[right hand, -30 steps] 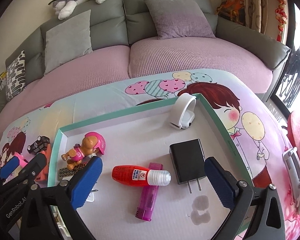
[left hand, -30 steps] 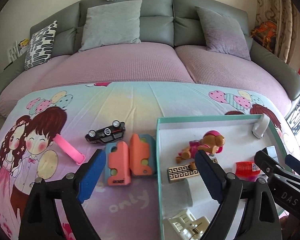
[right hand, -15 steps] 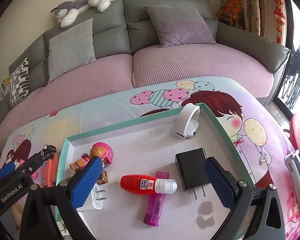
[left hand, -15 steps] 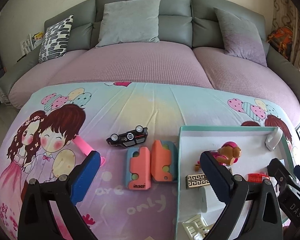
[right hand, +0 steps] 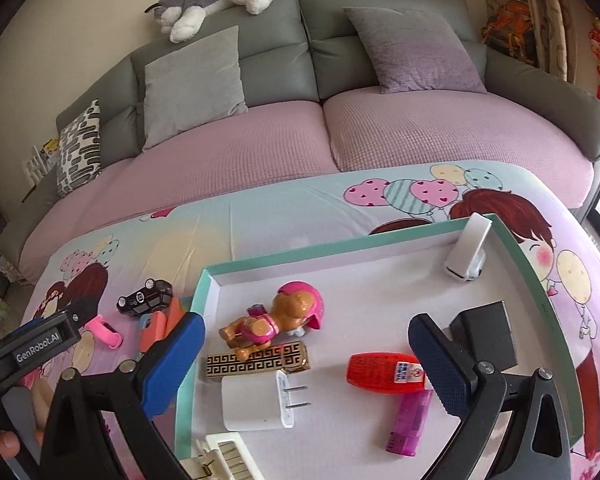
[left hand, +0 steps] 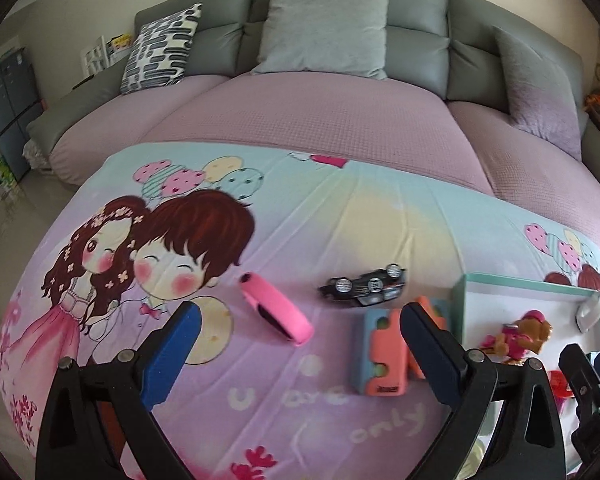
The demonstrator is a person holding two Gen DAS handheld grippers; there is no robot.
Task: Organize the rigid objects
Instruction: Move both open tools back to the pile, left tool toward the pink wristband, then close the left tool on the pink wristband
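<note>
My left gripper [left hand: 299,318] stands wide open over the cartoon cloth with nothing held. A pink band [left hand: 276,314] lies on the cloth just beyond its fingertips. An upturned black toy car [left hand: 364,286] and orange-and-blue blocks [left hand: 382,356] lie to the band's right. My right gripper [right hand: 305,326] hovers open and empty over the teal-rimmed tray [right hand: 340,248]. In the tray lie a puppy figure [right hand: 284,316], a gold patterned bar [right hand: 256,362], a white charger [right hand: 256,404], a red bottle [right hand: 384,372], a purple lighter [right hand: 410,420] and a black charger [right hand: 488,336].
A white curved piece [right hand: 468,252] leans in the tray's far right corner. A white ribbed item [right hand: 224,456] sits at the tray's near edge. A sofa [right hand: 260,140] with cushions stands behind the table. Open floor [left hand: 4,208] lies past the table's left edge.
Both grippers have moved left. The left one went from over the blocks and tray edge to the pink band. The right one now frames the puppy figure instead of the red bottle.
</note>
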